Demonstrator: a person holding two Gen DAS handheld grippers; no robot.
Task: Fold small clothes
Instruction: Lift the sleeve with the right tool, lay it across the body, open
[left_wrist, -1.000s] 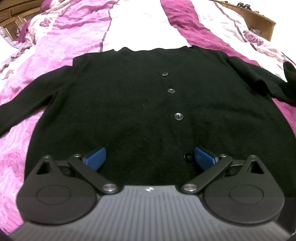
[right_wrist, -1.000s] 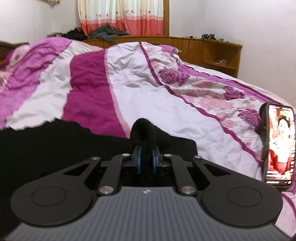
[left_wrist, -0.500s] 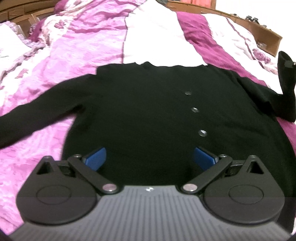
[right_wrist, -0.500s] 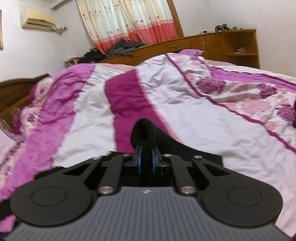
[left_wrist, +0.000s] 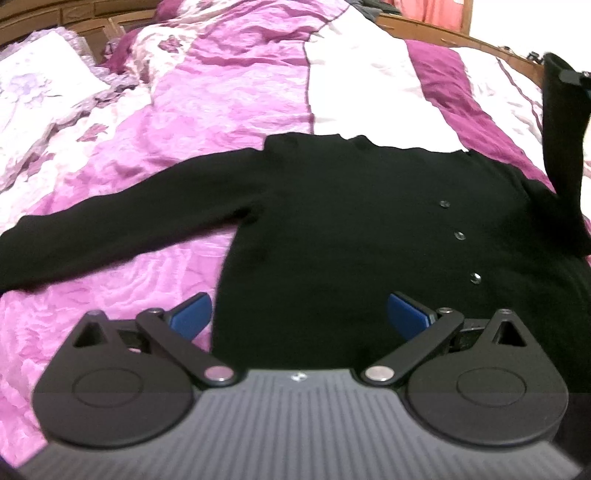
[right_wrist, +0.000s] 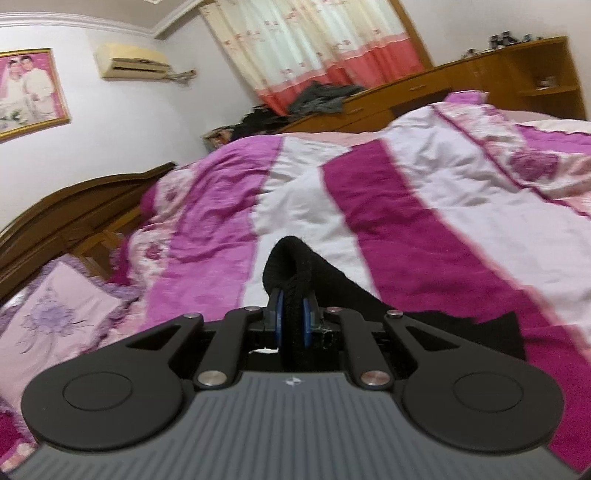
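Our right tool (right_wrist: 291, 321) is clamped on the end of one sleeve (right_wrist: 291, 258) and holds it up off the bed (right_wrist: 424, 206). The black cardigan (left_wrist: 351, 229) lies flat on the bed, buttons up, body stretching away from us. Our left tool (left_wrist: 299, 314) is spread wide and holds nothing, over the bottom hem. The other sleeve (left_wrist: 122, 225) lies out to the left, nearer our left tool. We think the lifted sleeve goes across the body.

cardigan (left_wrist: 332, 229) hem hidden behind left claw (left_wrist: 299, 314), right sleeve (left_wrist: 561, 147) cut off
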